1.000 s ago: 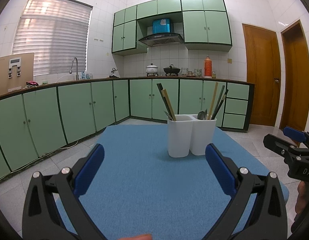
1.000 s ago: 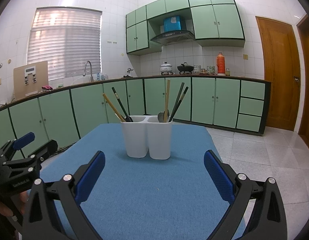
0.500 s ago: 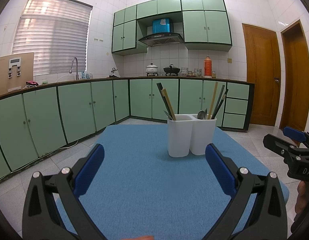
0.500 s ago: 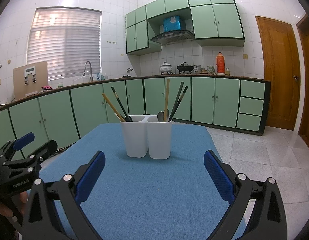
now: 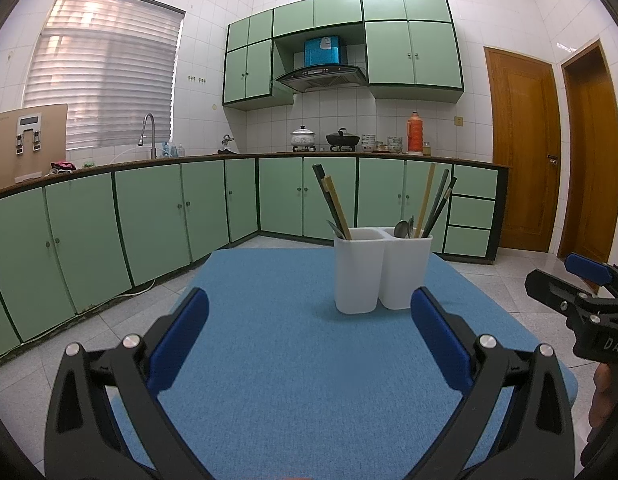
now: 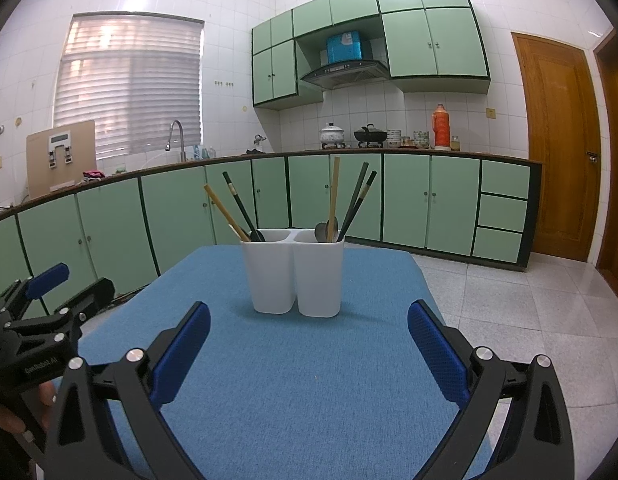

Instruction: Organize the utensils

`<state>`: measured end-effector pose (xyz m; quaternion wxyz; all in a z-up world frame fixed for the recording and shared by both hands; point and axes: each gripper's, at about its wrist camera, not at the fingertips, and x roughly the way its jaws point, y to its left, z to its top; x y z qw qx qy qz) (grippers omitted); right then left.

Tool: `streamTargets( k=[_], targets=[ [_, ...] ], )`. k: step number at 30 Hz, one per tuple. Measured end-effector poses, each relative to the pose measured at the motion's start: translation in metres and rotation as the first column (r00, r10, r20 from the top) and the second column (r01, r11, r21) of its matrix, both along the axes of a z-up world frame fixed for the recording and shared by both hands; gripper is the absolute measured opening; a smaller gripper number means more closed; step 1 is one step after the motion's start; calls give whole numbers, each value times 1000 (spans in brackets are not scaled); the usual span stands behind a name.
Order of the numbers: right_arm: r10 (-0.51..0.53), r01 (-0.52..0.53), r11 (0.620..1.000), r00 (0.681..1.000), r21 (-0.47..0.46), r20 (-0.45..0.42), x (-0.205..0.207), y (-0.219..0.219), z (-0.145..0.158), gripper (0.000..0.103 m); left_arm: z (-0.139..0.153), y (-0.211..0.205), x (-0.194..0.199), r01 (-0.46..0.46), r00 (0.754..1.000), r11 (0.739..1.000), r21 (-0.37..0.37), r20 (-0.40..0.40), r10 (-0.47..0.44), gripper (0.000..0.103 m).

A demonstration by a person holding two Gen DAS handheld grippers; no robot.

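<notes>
A white two-compartment utensil holder [image 5: 379,270] [image 6: 295,274] stands upright on the blue table mat [image 5: 293,360] [image 6: 293,380]. Its left compartment holds chopsticks [image 6: 233,212] and a spoon; the right compartment holds spoons [image 6: 327,230] and several chopsticks [image 5: 433,204]. My left gripper [image 5: 309,312] hovers open over the mat, short of the holder, with nothing between its blue pads. My right gripper [image 6: 309,316] is open and empty too, facing the holder from the near side. Each gripper shows at the edge of the other's view.
Green floor cabinets [image 5: 149,216] run along the back and left under a counter with a sink tap [image 6: 177,138], pots [image 5: 303,136] and an orange flask [image 6: 441,126]. Tiled floor [image 6: 509,300] lies right of the table. Wooden doors [image 5: 521,148] stand at the right.
</notes>
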<state>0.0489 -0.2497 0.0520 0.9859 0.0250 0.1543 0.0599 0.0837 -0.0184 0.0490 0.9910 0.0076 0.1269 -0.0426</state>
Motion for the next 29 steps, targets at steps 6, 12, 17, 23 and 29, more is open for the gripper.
streamTargets(
  k=[6, 12, 17, 23, 29],
  targets=[
    [-1, 1, 1000, 1000, -2, -2, 1, 1, -3, 97, -4, 0, 1, -1, 1000, 1000, -2, 1, 1, 98],
    [-2, 2, 1000, 1000, -2, -5, 1, 1, -3, 97, -5, 0, 1, -1, 1000, 1000, -5, 4, 1, 98],
    [-2, 2, 1000, 1000, -2, -5, 2, 1, -4, 97, -6, 0, 1, 0, 1000, 1000, -5, 2, 0, 98],
    [-2, 2, 1000, 1000, -1, -5, 2, 1, -4, 97, -5, 0, 1, -1, 1000, 1000, -5, 2, 1, 98],
    [-2, 2, 1000, 1000, -2, -5, 2, 1, -4, 97, -6, 1, -1, -5, 1000, 1000, -8, 2, 5, 98]
  ],
)
